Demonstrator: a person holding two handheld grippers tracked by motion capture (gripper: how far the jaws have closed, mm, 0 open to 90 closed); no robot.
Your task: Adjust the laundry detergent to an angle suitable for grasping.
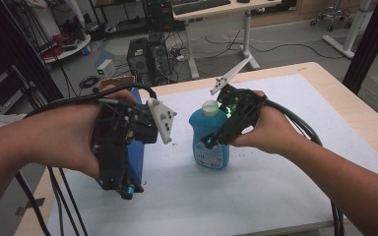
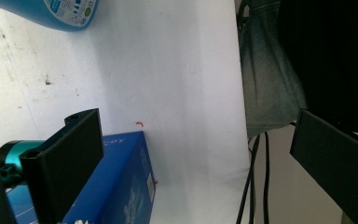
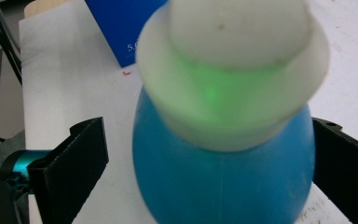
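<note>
Between the open right tongs [image 3: 209,163], apart from both jaws: blue bottle [image 3: 223,182].

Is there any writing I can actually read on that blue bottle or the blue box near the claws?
"5." in white on the blue box, cut off by the bottle's cap in the right gripper view; nothing more of it reads.
White letters along the box's edge in the left gripper view: too blurred to read.
Label on the blue bottle: small print and coloured symbols, too small to read.
White cap: no writing.
</note>
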